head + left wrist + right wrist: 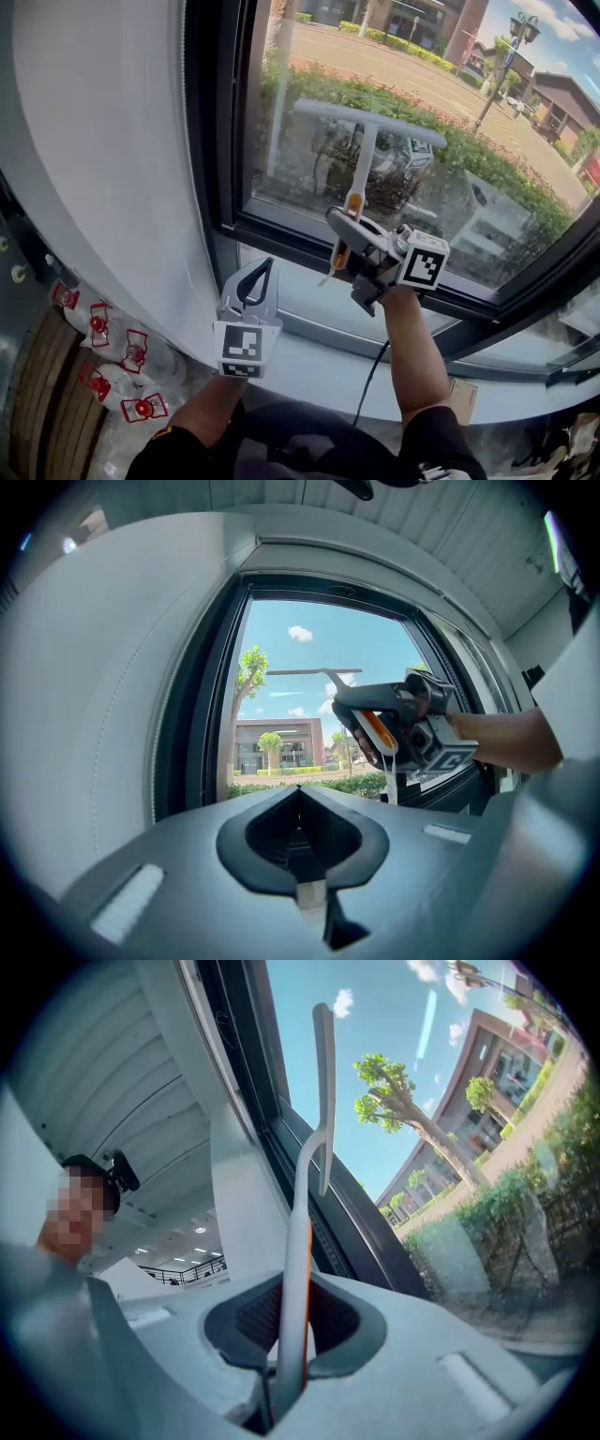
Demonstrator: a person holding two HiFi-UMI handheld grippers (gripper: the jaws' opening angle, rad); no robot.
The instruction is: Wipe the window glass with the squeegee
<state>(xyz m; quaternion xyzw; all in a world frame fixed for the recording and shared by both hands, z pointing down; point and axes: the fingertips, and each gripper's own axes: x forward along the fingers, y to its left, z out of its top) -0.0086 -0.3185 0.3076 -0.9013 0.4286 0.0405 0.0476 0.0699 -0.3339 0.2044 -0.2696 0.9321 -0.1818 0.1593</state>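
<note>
The squeegee (367, 141) has a white T-shaped head that lies across the window glass (441, 103), and a white shaft with an orange grip. My right gripper (343, 236) is shut on the squeegee's handle and holds it upright, low on the pane. In the right gripper view the handle (294, 1269) runs up from between the jaws of the right gripper (286, 1354) to the blade (324, 1082). My left gripper (266, 268) hovers over the sill to the left, shut and empty. In the left gripper view the left gripper (300, 799) faces the squeegee (375, 726).
A dark window frame (217, 141) borders the glass on the left and below. A white sill (309, 361) runs under it, with a black cable (368, 380) hanging down. White bags with red marks (117, 361) lie at the lower left. A pale wall (103, 159) stands to the left.
</note>
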